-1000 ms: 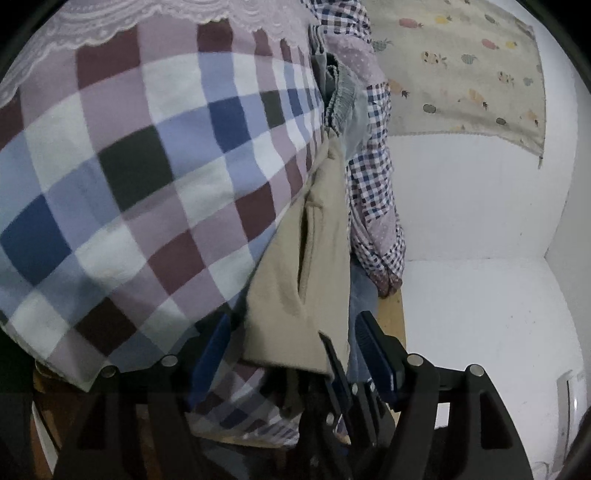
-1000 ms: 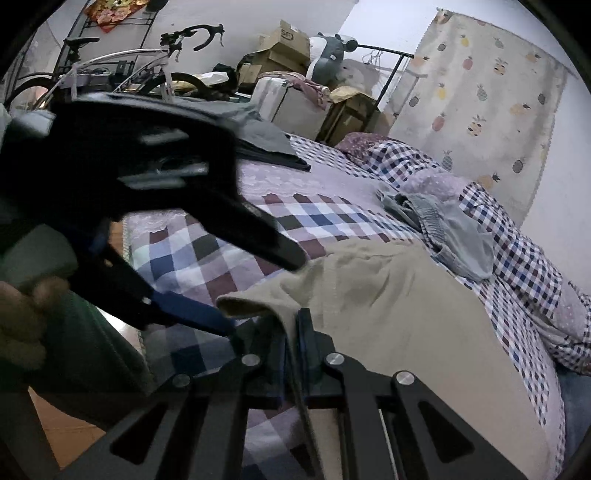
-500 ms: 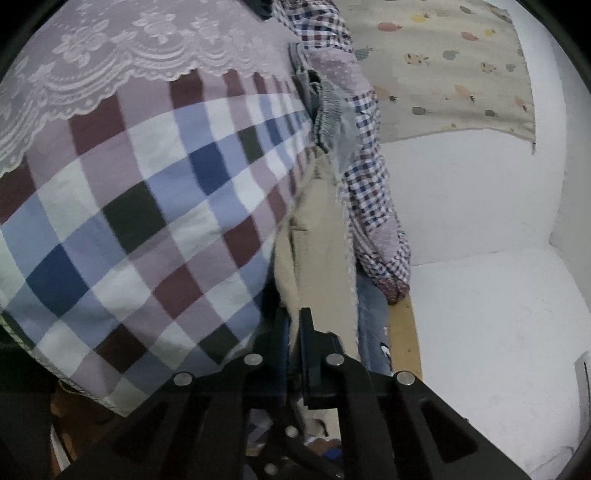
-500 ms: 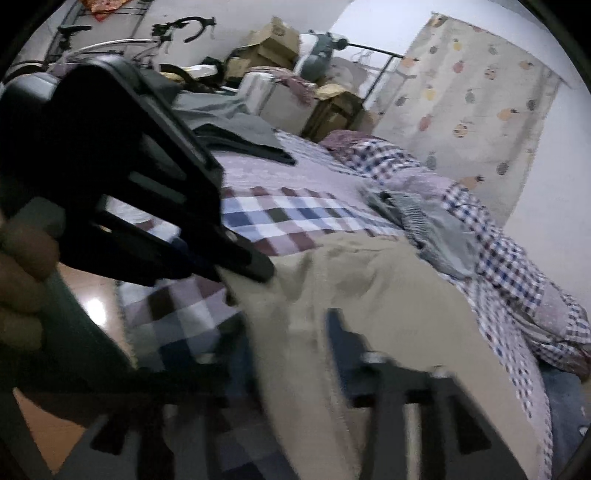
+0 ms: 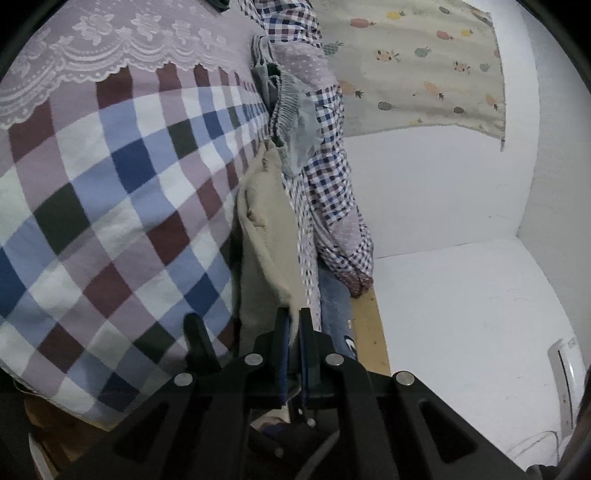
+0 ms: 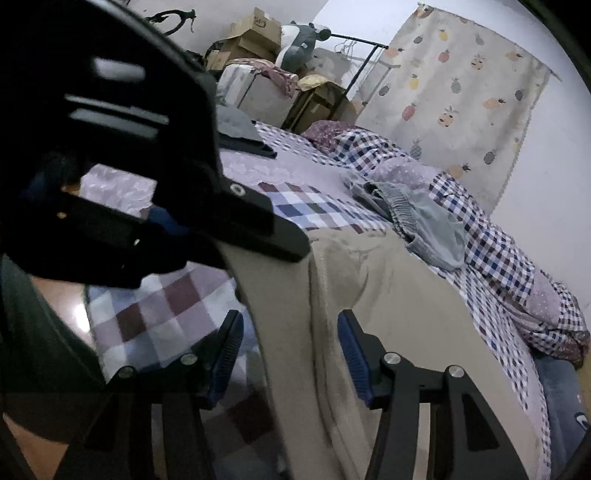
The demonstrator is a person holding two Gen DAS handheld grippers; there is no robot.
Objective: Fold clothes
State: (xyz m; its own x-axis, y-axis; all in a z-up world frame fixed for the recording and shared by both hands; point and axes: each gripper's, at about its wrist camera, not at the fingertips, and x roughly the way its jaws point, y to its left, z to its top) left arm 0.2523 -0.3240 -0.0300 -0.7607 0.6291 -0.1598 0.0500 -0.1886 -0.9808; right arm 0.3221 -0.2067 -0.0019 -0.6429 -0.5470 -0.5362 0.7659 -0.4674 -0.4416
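Observation:
A beige garment [image 6: 369,332] lies spread over the checked bedspread [image 6: 155,314] and hangs off the bed's near edge. My left gripper [image 5: 292,325] is shut on an edge of that beige garment [image 5: 266,236], the cloth pinched between its blue pads. In the right wrist view the left gripper [image 6: 147,221] shows as a large dark shape at the left, holding the cloth's corner up. My right gripper [image 6: 290,343] is open, its blue pads on either side of a hanging fold of the garment, apart from it.
A grey garment [image 6: 424,221] and a small-checked quilt [image 6: 498,251] lie further up the bed. Blue jeans [image 5: 336,314] sit at the bed's far edge. Boxes [image 6: 255,33] and a rack stand behind; a pineapple-print curtain [image 6: 461,92] hangs on the white wall.
My left gripper closed on the beige garment's edge and lifted it. My right gripper let go of the cloth and opened, now straddling the hanging fold.

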